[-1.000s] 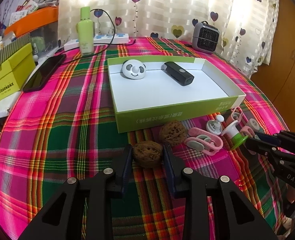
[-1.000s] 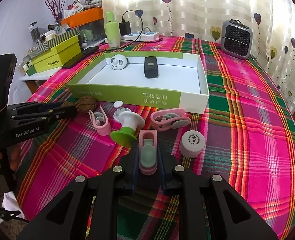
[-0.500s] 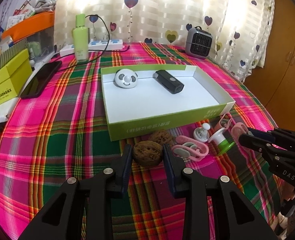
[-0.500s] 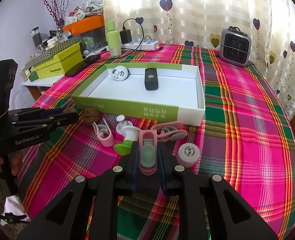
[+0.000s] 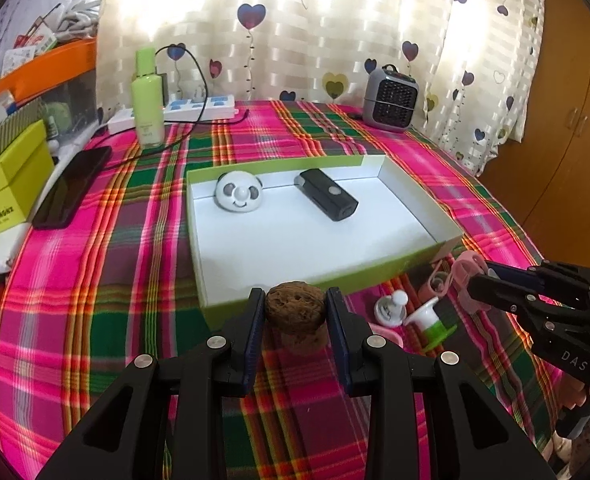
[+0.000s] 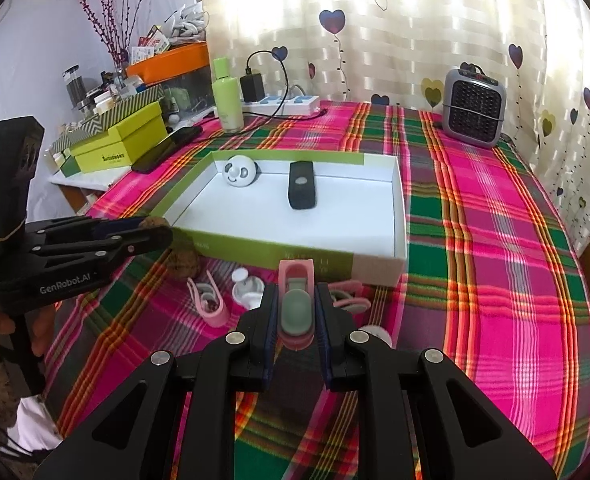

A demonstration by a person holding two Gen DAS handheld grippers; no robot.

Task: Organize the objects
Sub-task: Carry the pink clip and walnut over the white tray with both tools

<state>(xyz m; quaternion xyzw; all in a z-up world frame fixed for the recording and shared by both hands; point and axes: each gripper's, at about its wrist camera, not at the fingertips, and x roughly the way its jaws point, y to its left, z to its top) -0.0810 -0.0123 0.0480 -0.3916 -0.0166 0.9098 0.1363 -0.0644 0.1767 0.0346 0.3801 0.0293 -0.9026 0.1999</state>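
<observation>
Right now both grippers carry something toward the shallow green box with the white inside [image 5: 449, 236].

The left gripper [image 5: 295, 312] pinches a brown, bumpy walnut [image 5: 294, 314] between its two fingers. The walnut hangs in the air just in front of the near wall of the box. The right gripper [image 6: 297, 314] is pressed tight on a pink clip with a grey-green pad [image 6: 296, 304]. That clip also floats near the front wall of the box, not over the white floor yet.

So the step in hand looks like the carry. Next, each gripper likely needs to go up and over the green wall, come down on a bare bit of the white floor, and then spread its fingers to let go. They should stay apart from the white round panda face toy [image 5: 239, 197] and the small black gadget [image 5: 328, 200] that already lie at the back of the box.

The left view shows the walnut well; in the right view it is mostly hidden behind the left gripper's fingers. The right view shows a second brown walnut [image 6: 182, 263] on the plaid tablecloth [image 6: 495, 280], though shade makes it a bit hard to be sure. The left view hides it.
</observation>
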